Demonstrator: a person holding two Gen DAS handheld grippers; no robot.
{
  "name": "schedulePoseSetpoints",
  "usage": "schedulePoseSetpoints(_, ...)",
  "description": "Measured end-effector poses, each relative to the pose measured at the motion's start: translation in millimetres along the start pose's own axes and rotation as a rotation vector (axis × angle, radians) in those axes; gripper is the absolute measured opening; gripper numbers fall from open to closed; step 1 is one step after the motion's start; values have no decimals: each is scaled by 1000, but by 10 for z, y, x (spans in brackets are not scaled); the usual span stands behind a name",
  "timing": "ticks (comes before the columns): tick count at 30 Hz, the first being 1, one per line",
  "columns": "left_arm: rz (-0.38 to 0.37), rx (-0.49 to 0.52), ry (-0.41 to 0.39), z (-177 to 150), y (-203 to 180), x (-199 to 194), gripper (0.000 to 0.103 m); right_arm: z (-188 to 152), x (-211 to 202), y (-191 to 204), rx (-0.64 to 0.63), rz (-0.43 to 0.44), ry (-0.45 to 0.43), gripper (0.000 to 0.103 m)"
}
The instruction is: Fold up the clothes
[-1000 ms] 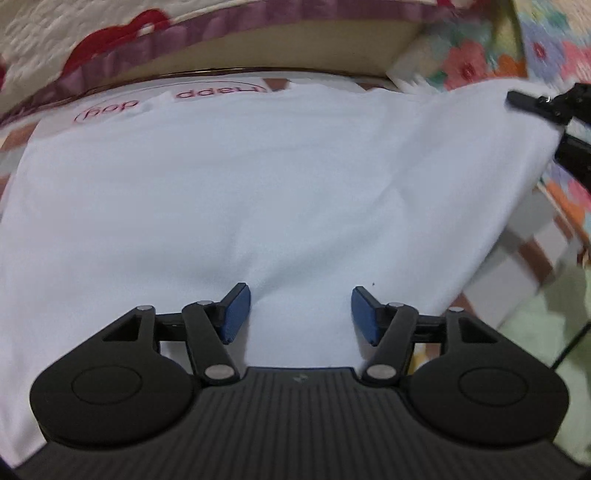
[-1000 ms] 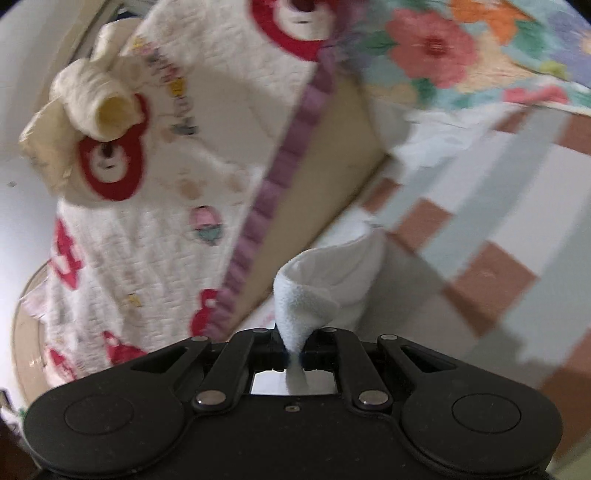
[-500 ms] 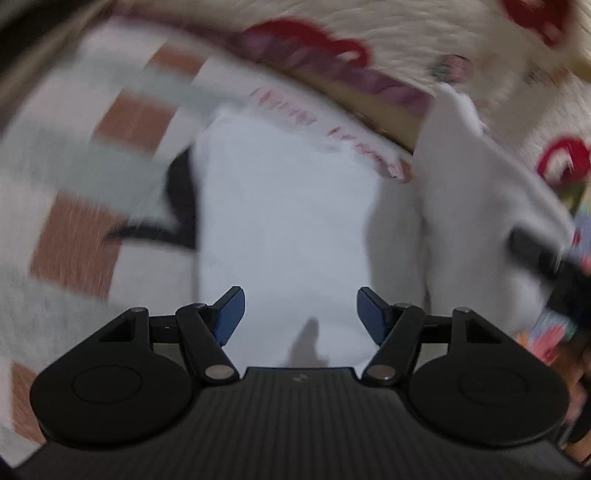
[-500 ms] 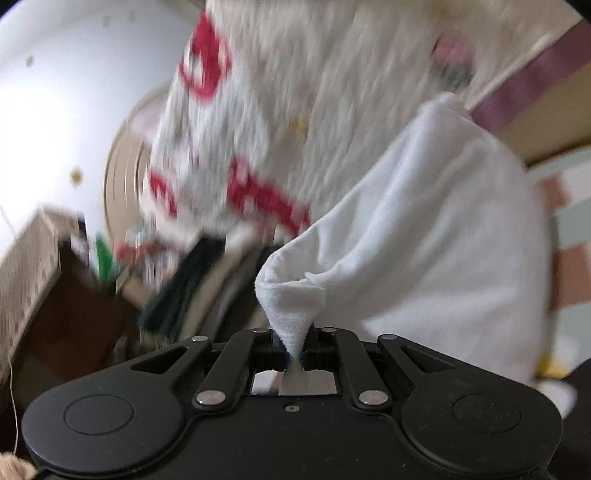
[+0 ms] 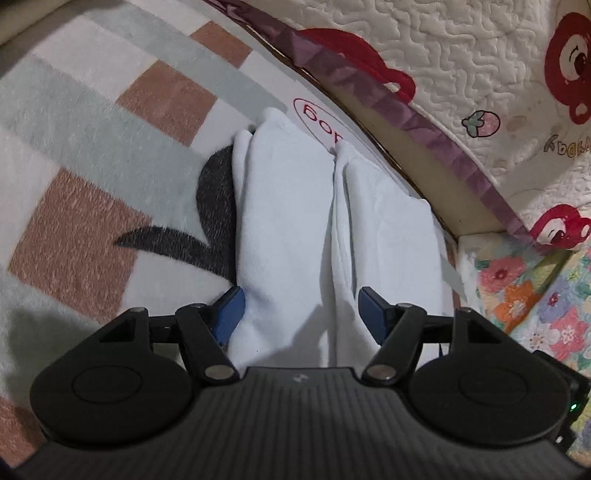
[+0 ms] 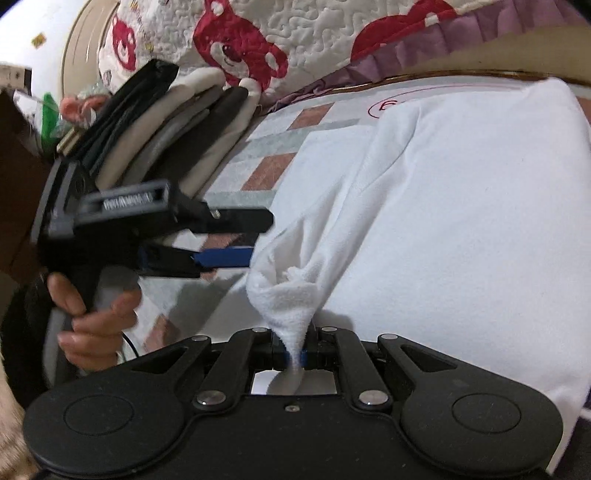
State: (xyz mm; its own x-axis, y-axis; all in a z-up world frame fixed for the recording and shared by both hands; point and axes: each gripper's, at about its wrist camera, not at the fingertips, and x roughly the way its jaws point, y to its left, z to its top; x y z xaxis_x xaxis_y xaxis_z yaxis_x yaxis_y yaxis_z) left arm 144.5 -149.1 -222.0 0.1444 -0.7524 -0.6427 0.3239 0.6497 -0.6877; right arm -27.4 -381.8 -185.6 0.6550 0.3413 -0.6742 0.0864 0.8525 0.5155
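Left to right across the scene. A stack of folded items (image 6: 177, 122) in dark and cream tones stands at the far left against the quilted bear-print cover (image 6: 258, 33). The checked blanket (image 5: 92, 155) in grey, brown and white serves as the work surface. The left gripper (image 5: 301, 308) is held by a hand (image 6: 92, 314); its blue-padded jaws stand wide apart and grip nothing, straddling the near end of the white garment (image 5: 288, 221), probably poised to pin or take that edge. In the left wrist view the garment lies on the blanket as two long lobes side by side with a crease between them, running away toward the bed edge. To the right, the right gripper (image 6: 293, 356) has its jaws closed tight on a bunched corner of the garment, drawn up into a cone of fleecy cloth; judged, this lifted corner is held so that a layer can be carried across the flat part. Whether the two lobes are a finished lengthwise fold or cloth mid-carry cannot be settled. A floral fabric (image 5: 535, 295) lies at the far right.
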Motion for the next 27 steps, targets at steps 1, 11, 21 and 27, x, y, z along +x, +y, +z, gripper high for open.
schedulePoseSetpoints(1,-8,0,1,15,1,-6,67,-5,-3,10,-17,-12,1,8)
schedulePoseSetpoints(11,-150,96,18,67,-160,-125,68,4,77,77,-83,-82,-17,9)
schedulePoseSetpoints(21,-182,197,119,49,-155,-25,68,1,85,274,-133,37,0,10)
schedulePoseSetpoints(27,-155,217,109,-11,-216,114,68,-79,66,262,-142,36,-18,10)
